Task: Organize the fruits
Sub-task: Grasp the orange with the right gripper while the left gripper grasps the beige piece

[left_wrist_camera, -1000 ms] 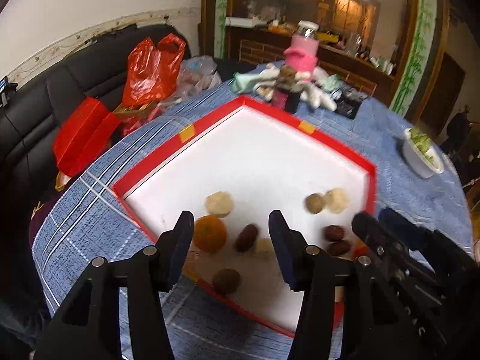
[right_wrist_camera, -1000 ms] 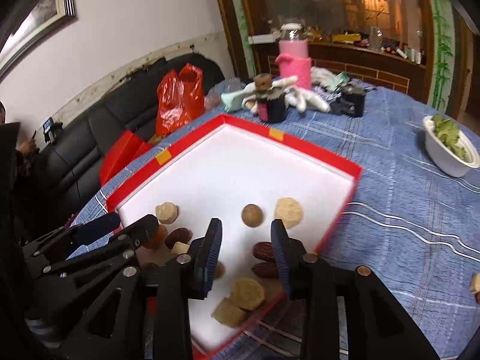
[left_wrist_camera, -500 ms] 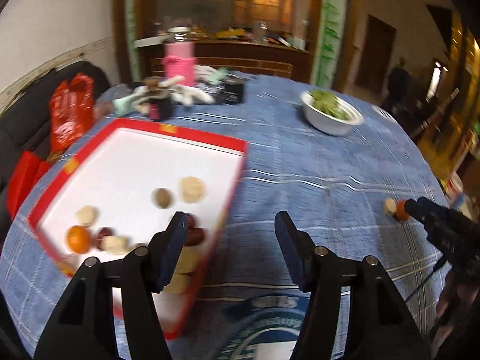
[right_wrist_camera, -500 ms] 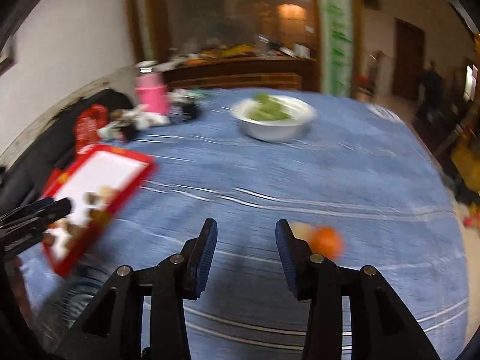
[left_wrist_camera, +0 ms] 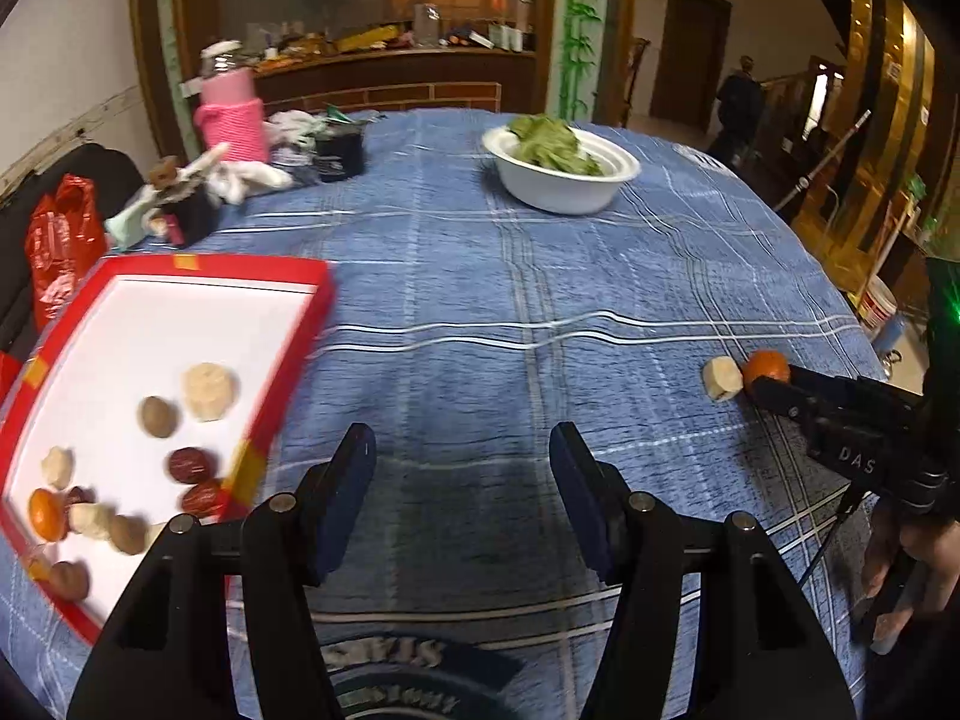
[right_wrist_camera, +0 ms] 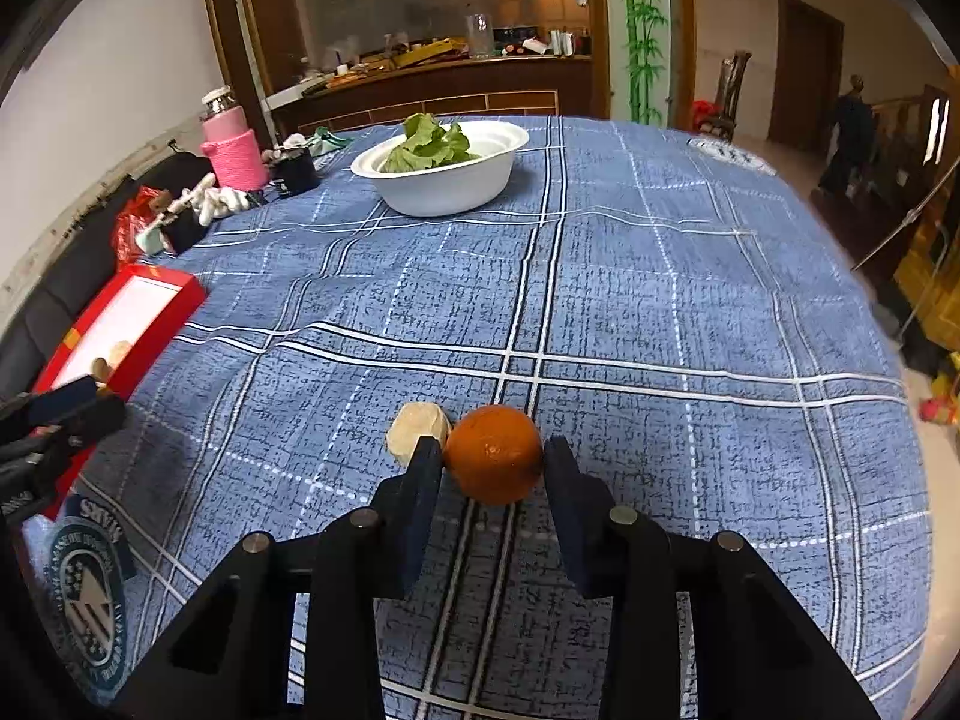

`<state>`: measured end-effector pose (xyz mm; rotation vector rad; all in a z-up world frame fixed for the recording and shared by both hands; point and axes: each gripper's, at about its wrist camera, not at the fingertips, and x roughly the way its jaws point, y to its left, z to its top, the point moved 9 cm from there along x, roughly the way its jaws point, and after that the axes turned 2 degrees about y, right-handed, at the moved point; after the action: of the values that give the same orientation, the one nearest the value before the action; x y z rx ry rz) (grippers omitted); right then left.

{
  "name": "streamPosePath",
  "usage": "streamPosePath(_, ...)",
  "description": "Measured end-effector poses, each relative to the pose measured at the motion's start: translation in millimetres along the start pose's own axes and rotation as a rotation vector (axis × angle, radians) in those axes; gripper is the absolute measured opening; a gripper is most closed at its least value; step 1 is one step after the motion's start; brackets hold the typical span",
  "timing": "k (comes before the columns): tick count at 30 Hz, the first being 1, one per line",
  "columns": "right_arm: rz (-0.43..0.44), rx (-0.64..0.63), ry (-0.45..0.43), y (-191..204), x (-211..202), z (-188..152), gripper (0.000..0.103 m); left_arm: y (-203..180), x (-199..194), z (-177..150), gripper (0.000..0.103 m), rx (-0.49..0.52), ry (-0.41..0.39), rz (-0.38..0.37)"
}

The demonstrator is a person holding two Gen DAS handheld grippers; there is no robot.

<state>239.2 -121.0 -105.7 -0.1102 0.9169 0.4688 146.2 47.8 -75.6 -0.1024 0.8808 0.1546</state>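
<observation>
Both grippers swung away from the red tray (left_wrist_camera: 312, 300) and out over the blue tablecloth (right_wrist_camera: 600, 312). My right gripper (right_wrist_camera: 492, 468) now has its fingers either side of the orange (right_wrist_camera: 493, 453), closing in, pads about touching it, so I can carry it back to the tray. A pale fruit chunk (right_wrist_camera: 417, 427) sits just beside it. My left gripper (left_wrist_camera: 462, 480) hangs half open with nothing in it.

tablecloth (right_wrist_camera: 660, 300): woven cloth, matt | orange (right_wrist_camera: 493, 453): dimpled, slightly glossy
</observation>
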Motion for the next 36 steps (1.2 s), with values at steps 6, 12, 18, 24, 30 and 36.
streamPosePath(6, 0.001, 0.008, 0.005, -7, 8, -3, 0.037, -38, 12, 10, 0.059, 0.073, 0.003, -0.049)
streamPosePath(12, -0.012, 0.028, -0.029, -19, -7, -2, 0.037, -81, 29, 22, 0.059, 0.097, 0.014, -0.111)
streamPosePath(18, -0.022, 0.061, -0.095, -33, -28, 8, 0.037, -134, 52, 21, 0.058, 0.169, 0.028, -0.134)
streamPosePath(24, -0.035, 0.093, -0.140, -48, -40, 14, 0.036, -145, 71, 21, 0.048, 0.174, 0.051, -0.132)
streamPosePath(30, -0.029, 0.094, -0.151, -48, -44, 16, 0.036, -140, 71, 22, 0.021, 0.169, 0.046, -0.107)
streamPosePath(36, -0.025, 0.069, -0.138, -34, -42, 14, 0.036, -101, 42, 19, 0.021, 0.111, 0.024, -0.049)
